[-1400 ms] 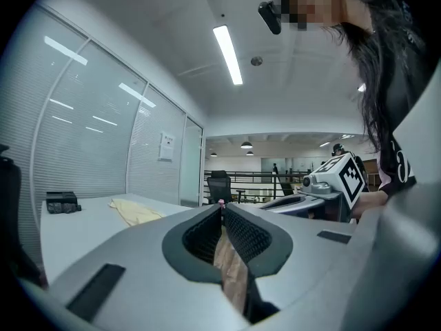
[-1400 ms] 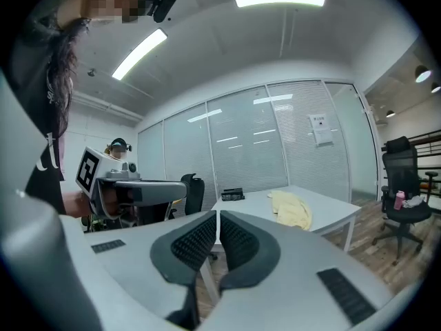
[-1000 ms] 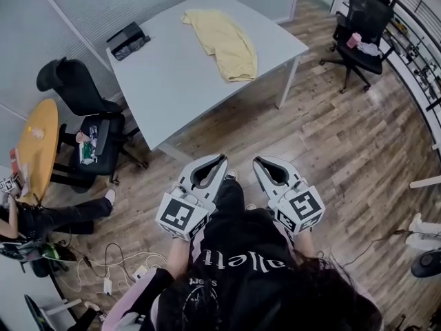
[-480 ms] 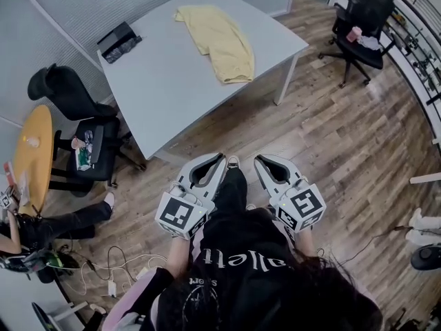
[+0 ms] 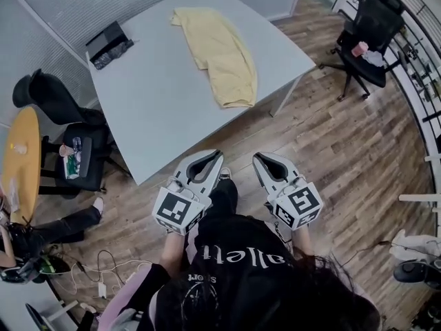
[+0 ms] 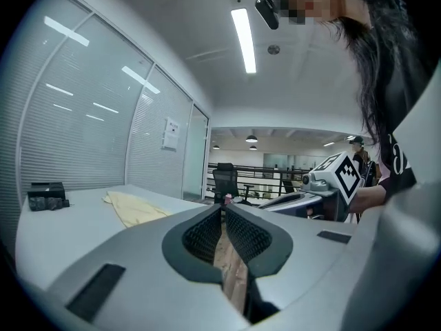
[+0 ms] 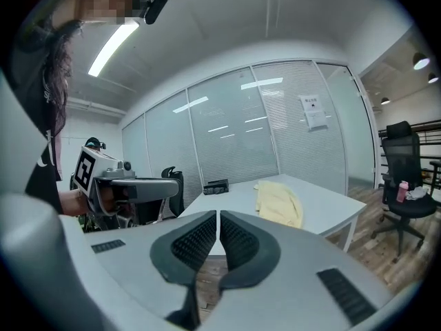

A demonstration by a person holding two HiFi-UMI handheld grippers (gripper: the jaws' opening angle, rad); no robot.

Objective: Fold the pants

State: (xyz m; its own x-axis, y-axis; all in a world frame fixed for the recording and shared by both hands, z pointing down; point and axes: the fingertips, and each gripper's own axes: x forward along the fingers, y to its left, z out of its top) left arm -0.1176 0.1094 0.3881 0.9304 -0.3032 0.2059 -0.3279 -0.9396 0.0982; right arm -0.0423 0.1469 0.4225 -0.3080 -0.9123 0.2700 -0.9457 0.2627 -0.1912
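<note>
Pale yellow pants [image 5: 220,52] lie flat on the light grey table [image 5: 158,109], running from its far edge toward the right corner; they also show as the pants [image 6: 134,207] in the left gripper view and the pants [image 7: 279,203] in the right gripper view. My left gripper [image 5: 213,158] and right gripper [image 5: 260,161] are held side by side over the wooden floor, short of the table's near edge. Both are shut and empty, with nothing between the jaws of the left gripper [image 6: 222,212] or of the right gripper [image 7: 218,218].
A black box [image 5: 108,44] sits at the table's far left corner. Black office chairs stand left of the table [image 5: 52,109] and at the far right [image 5: 372,33]. A round orange table [image 5: 19,161] is at the left. Cables [image 5: 103,271] lie on the floor.
Both grippers and the person have moved forward toward the table; the table and pants now sit closer and lower in the head view. Jaws stay shut.
</note>
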